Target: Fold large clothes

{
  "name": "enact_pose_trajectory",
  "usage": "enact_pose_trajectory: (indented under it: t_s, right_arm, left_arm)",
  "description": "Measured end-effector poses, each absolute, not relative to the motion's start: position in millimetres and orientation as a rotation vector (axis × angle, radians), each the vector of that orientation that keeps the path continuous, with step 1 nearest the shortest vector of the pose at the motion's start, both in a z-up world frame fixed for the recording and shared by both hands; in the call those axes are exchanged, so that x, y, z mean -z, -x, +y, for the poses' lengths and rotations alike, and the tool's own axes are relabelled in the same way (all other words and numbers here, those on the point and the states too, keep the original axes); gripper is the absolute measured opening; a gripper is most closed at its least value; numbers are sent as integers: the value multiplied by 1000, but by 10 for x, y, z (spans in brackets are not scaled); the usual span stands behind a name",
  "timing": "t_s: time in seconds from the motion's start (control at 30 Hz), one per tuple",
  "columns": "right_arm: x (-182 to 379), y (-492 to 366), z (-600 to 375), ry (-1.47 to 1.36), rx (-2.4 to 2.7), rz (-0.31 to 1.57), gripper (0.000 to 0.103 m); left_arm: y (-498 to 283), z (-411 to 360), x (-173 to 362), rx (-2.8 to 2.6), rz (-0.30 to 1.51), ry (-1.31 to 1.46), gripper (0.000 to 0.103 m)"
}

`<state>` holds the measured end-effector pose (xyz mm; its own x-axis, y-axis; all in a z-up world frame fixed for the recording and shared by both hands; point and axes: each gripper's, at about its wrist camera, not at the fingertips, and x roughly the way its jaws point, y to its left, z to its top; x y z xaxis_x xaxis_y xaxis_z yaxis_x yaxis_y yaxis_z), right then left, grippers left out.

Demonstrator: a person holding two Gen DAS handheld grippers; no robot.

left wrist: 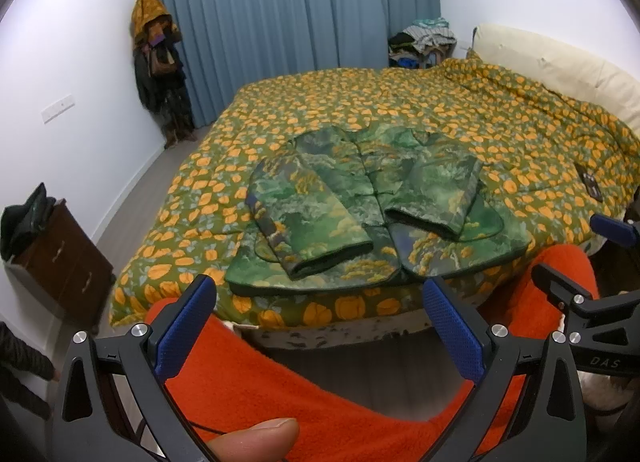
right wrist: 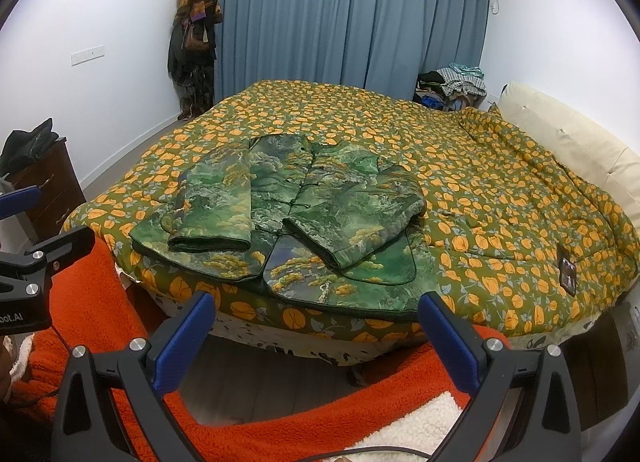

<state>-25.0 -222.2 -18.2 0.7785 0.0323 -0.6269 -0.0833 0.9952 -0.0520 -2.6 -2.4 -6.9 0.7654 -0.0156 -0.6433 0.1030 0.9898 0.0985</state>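
Note:
A green padded jacket with a landscape print lies flat, front up, on the near edge of the bed; both sleeves are folded inward across its front. The right wrist view shows the same jacket. My left gripper hangs open below the jacket's hem, short of the bed edge, holding nothing. My right gripper is also open and empty, back from the hem. The right gripper's body shows at the right of the left wrist view.
The bed carries a green quilt with orange fruit print. A dark phone lies on the quilt at right. A dark wooden dresser stands at left. Orange fleece clothing of the person fills the foreground. A clothes pile sits beyond the bed.

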Motion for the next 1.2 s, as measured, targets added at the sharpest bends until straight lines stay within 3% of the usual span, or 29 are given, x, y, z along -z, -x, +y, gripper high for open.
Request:
enact_pose_trajectory:
  t_s: [1.2]
  right_arm:
    - [180, 12, -2325, 143, 93, 723, 103]
  left_arm:
    - [-179, -11, 177, 17, 711, -174, 103]
